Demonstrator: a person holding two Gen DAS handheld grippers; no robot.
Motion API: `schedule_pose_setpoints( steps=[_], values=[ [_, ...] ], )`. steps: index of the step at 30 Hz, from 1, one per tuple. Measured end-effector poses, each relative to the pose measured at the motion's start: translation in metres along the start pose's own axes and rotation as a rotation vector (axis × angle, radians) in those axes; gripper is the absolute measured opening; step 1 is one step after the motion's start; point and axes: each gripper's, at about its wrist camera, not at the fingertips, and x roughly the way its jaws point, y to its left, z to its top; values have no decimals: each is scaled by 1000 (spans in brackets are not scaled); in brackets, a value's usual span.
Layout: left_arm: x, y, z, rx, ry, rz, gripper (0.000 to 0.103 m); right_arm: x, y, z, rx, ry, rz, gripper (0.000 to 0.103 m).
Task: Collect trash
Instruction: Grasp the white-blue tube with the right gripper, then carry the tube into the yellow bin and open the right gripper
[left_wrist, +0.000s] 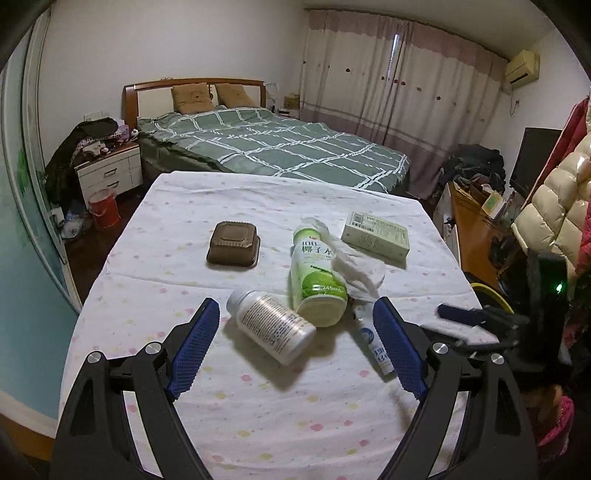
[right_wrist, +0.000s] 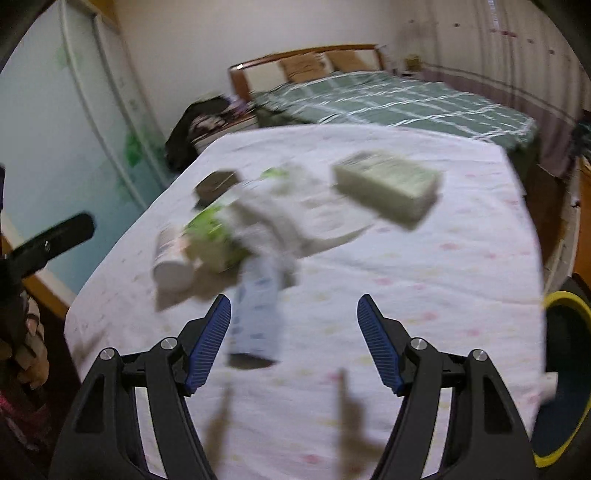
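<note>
On the cloth-covered table (left_wrist: 258, 406) lie a white pill bottle (left_wrist: 271, 330), a green-and-white drink bottle (left_wrist: 317, 280), a crumpled tissue (left_wrist: 354, 266), a pale green carton (left_wrist: 376, 238), a brown lidded tray (left_wrist: 232, 243) and a small white tube (left_wrist: 376, 349). My left gripper (left_wrist: 295, 350) is open, its jaws on either side of the pill bottle. My right gripper (right_wrist: 293, 339) is open and empty above the table; its view is blurred, with the tube (right_wrist: 256, 317) just ahead of the left finger. The right gripper also shows in the left wrist view (left_wrist: 465, 317).
A yellow-rimmed bin (right_wrist: 565, 373) stands off the table's right edge. A bed (left_wrist: 273, 144) lies beyond the table, a nightstand (left_wrist: 110, 170) and red bucket (left_wrist: 104, 207) at left, and a cluttered desk (left_wrist: 476, 206) at right.
</note>
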Motion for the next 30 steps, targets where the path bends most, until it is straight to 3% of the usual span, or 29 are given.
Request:
schedule_pose_setpoints(
  steps=[7,16,21,30],
  values=[
    [-2,10,-11,-30,6,-16,84,35,27,3,-28,79,-14,63],
    [-4,11,-18,-36,8,1,84,59,34,4,-28,143,-40,35],
    [-5,12,-21,-48,11,1,84,50,39,-4,-49,153,-17,30],
    [-2,11,-25,-58,22,5,84,9,42,-41,-64,157,54,30]
  ],
)
